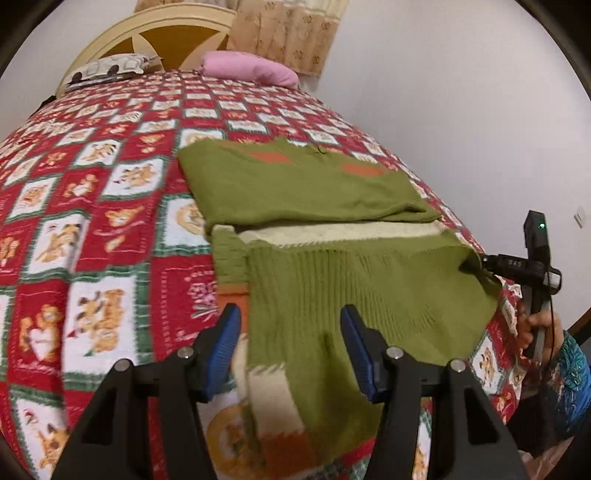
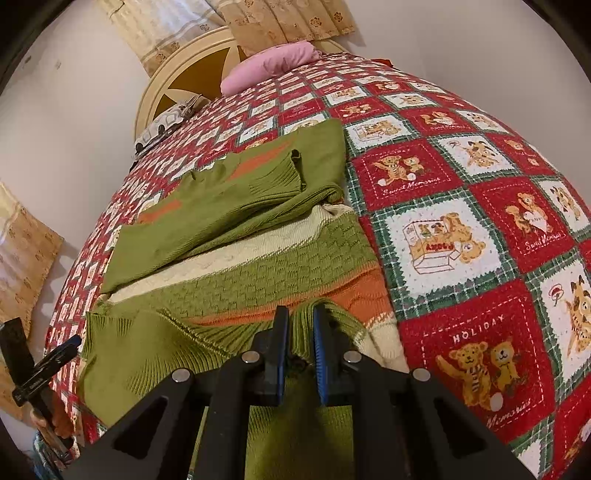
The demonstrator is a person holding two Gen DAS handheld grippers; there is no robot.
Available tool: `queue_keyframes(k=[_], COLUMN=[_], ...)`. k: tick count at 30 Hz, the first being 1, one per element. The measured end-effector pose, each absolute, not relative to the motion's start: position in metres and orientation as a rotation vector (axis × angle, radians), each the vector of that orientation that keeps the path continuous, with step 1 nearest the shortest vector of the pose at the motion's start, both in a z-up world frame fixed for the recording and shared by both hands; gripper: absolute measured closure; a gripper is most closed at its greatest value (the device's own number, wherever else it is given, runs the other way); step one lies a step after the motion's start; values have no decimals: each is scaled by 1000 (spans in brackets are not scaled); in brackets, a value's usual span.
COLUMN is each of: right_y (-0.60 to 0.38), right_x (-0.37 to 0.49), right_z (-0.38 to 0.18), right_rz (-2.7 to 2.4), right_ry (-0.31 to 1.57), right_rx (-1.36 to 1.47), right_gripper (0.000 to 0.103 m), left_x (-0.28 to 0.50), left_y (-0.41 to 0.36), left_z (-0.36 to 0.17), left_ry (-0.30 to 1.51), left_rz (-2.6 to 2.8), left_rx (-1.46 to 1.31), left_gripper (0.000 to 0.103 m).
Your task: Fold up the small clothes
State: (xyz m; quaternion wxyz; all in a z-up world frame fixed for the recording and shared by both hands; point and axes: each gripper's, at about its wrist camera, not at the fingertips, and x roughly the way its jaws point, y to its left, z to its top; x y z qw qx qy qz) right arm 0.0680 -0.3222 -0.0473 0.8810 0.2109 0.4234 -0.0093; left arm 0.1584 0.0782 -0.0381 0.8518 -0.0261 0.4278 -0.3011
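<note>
A small green knit sweater with orange and cream bands lies on the bed, sleeves folded across its body. My left gripper is open, its blue pads astride the sweater's ribbed bottom hem without gripping it. My right gripper is shut on a bunched fold of the green hem and holds it lifted. The right gripper also shows in the left wrist view at the sweater's right corner. The left gripper shows in the right wrist view at the left edge. The sweater fills the middle there.
A red, white and green teddy-bear quilt covers the bed. A pink pillow and a patterned pillow lie by the cream headboard. A white wall runs along the bed's right side.
</note>
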Motion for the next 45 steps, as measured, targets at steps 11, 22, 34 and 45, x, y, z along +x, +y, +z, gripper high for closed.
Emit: queue_keyframes(k=[11, 22, 34, 45], right_y=[-331, -347, -285, -281], right_x=[53, 27, 96, 59], right_z=[-20, 1, -58, -2], right_rz=[28, -39, 13, -15], right_ry=[767, 691, 909, 750], right_rx=[470, 335, -22, 24], right_gripper=[67, 48, 50, 87], left_x=[168, 172, 169, 159], left_y=[69, 68, 67, 73], left_z=[-55, -59, -62, -28], left_ry=[940, 956, 939, 850], left_rz=[-588, -587, -540, -516], left_rx=[-87, -145, -145, -183], left_gripper=[79, 65, 86, 93])
